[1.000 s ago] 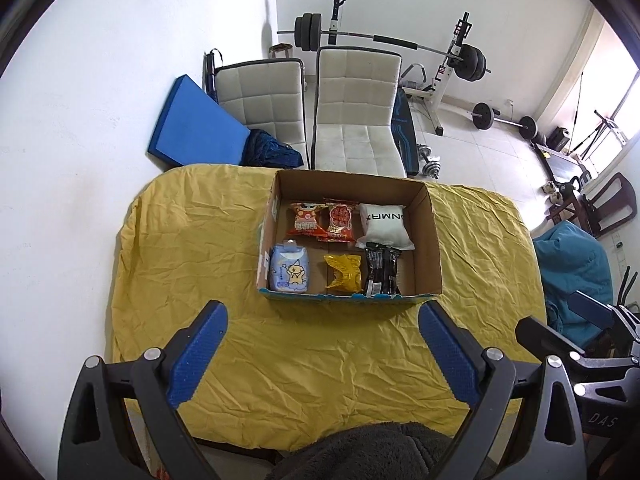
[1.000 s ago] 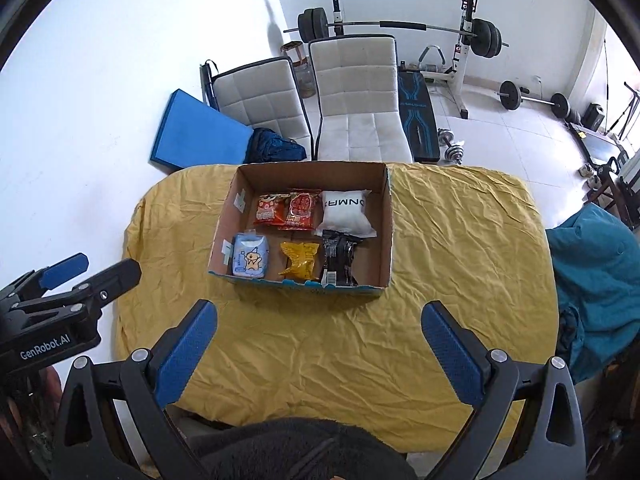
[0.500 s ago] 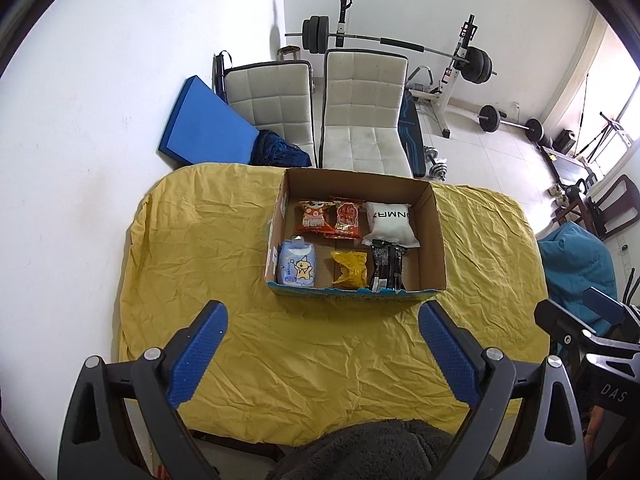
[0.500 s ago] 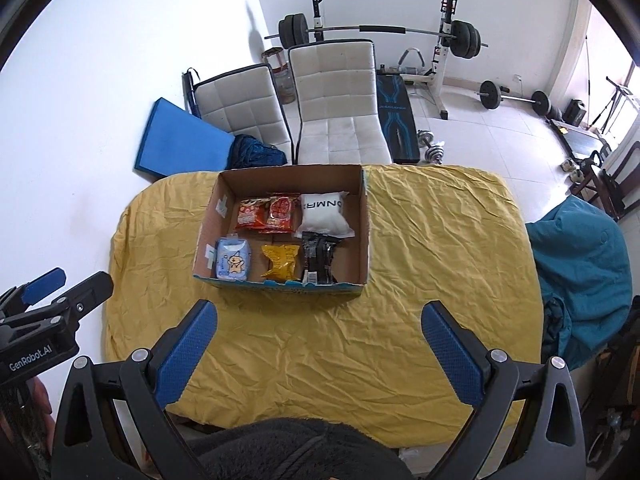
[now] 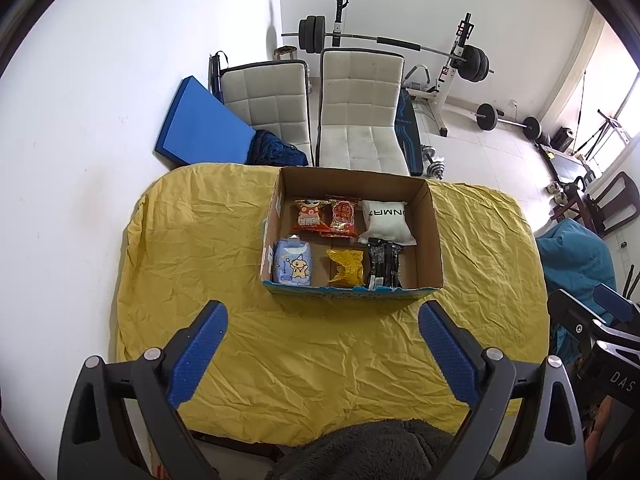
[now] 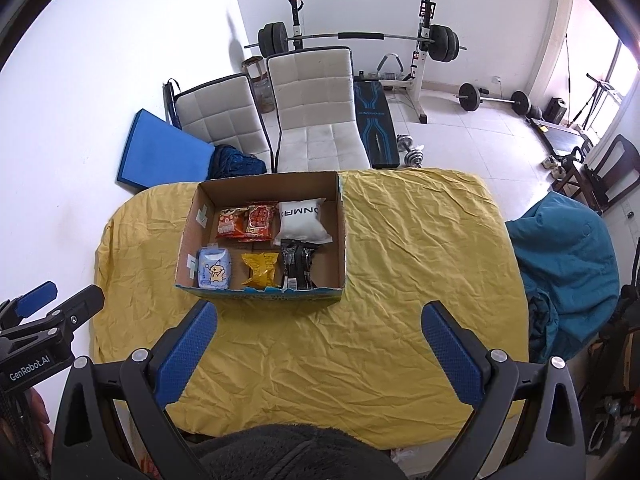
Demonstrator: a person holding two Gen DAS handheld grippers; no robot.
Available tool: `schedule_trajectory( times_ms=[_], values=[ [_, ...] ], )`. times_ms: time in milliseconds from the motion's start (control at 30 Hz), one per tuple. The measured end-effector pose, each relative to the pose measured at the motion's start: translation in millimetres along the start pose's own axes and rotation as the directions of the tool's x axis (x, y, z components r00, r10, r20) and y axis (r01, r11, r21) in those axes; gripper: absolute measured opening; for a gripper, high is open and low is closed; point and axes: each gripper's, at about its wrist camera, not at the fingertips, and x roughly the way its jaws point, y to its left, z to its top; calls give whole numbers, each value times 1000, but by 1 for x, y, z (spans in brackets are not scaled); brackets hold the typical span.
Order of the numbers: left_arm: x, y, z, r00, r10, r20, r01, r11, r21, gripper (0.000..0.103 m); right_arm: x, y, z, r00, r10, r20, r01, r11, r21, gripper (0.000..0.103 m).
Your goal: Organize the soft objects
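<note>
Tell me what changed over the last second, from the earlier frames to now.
Only the viewpoints drifted slightly; both tools, left tool and right tool, remain open and empty above the yellow cloth. Nothing was taken or released. The cardboard box and its six packets, including the white pouch, lie as before.

The cardboard box's [image 5: 352, 294] near wall hides the lower ends of the black packet [image 5: 383, 265] and yellow packet [image 5: 345, 267]. The white pillow pack's [image 6: 301, 222] lettering is partly cut off by its folds. The desk's [image 5: 320, 360] near edge disappears behind a dark fuzzy garment [image 6: 296, 452]. The picture's edge crops the left tool [image 6: 36, 332] in the right wrist view.
</note>
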Motion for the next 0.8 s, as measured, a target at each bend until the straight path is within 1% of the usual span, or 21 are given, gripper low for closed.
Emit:
schedule_trajectory(
  times_ms=[433, 800],
  values=[
    [-6, -5, 3, 1000, -5, 16, 5, 1000, 10, 98, -8, 0, 1, 1000, -11, 19, 11, 1000, 13, 103],
    [-7, -6, 6, 1000, -11, 12, 11, 1000, 16, 98, -8, -1, 1, 1000, -11, 18, 11, 1000, 15, 103]
  ],
)
